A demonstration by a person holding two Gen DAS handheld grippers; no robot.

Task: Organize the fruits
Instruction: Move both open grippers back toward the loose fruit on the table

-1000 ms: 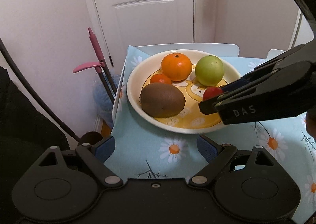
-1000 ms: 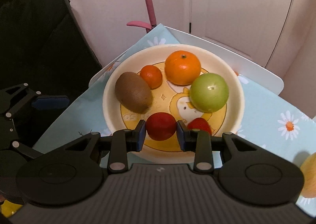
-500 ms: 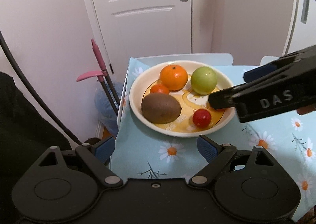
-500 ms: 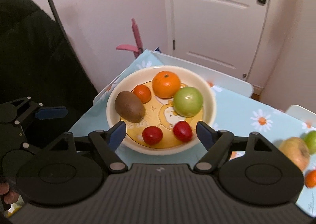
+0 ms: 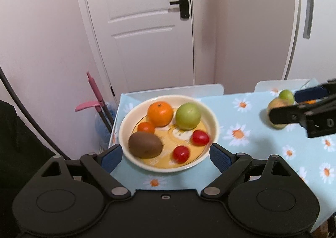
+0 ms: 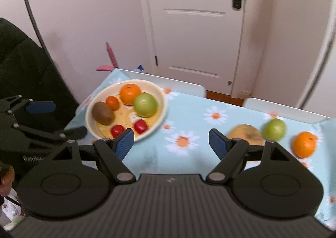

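Observation:
A cream plate (image 5: 212, 120) (image 6: 161, 109) at the table's left end holds an orange (image 5: 160, 113), a small tangerine (image 5: 146, 127), a green apple (image 5: 188, 115), a kiwi (image 5: 145, 144) and two red tomatoes (image 5: 200, 137) (image 5: 181, 153). Loose on the cloth to the right lie a tan pear (image 6: 245, 134), a green apple (image 6: 274, 129) and an orange (image 6: 305, 144). My left gripper (image 5: 166, 157) is open and empty, near the plate's front. My right gripper (image 6: 171, 141) is open and empty, above the cloth between the plate and the loose fruit.
The table has a light blue daisy cloth (image 6: 189, 116) and white chair backs (image 6: 178, 84) behind it. A black chair (image 6: 23, 65) stands at the left. A pink-handled tool (image 5: 94, 95) leans by the white door (image 5: 142, 28).
My right gripper opened and let go of a red tomato on the plate, then drew back and swung right. My left gripper pulled back and rose a little.

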